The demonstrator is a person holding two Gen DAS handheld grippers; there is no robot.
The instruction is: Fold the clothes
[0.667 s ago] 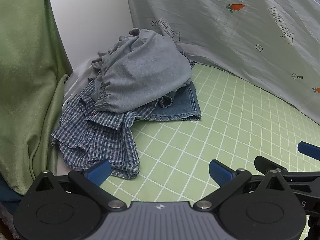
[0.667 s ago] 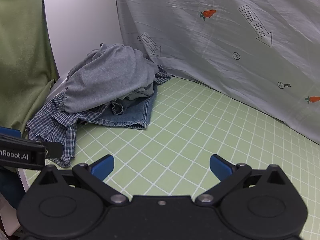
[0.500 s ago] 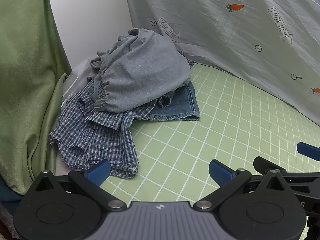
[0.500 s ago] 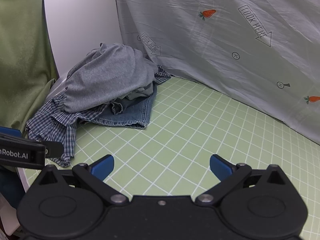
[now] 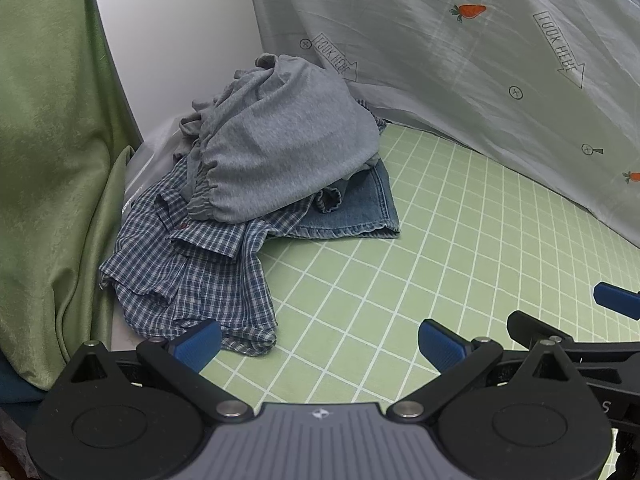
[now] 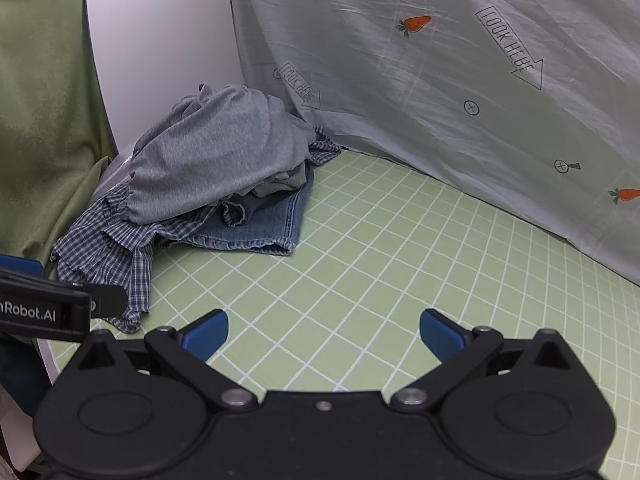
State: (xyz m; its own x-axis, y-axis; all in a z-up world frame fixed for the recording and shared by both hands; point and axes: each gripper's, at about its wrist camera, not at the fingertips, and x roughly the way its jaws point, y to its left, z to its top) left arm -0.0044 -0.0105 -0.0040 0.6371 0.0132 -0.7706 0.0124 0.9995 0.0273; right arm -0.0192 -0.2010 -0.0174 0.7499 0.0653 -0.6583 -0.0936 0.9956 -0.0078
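A pile of clothes lies at the far left of the green grid mat (image 5: 440, 248). A grey garment (image 5: 280, 148) sits on top, over a blue plaid shirt (image 5: 192, 276) and blue denim (image 5: 360, 216). The pile also shows in the right wrist view: grey garment (image 6: 216, 164), plaid shirt (image 6: 108, 248), denim (image 6: 272, 224). My left gripper (image 5: 320, 344) is open and empty, its left fingertip close to the plaid shirt's hem. My right gripper (image 6: 324, 332) is open and empty over the bare mat (image 6: 400, 260), to the right of the pile.
A grey printed sheet (image 5: 460, 60) hangs behind the mat as a backdrop. A green curtain (image 5: 48, 160) hangs at the left, beside a white panel (image 5: 172, 40). The right gripper's fingers (image 5: 616, 300) show at the right edge of the left wrist view.
Both grippers have edged slightly; the pile appears a touch lower and closer in the left wrist view. The clothes have not moved and both grippers stay open.
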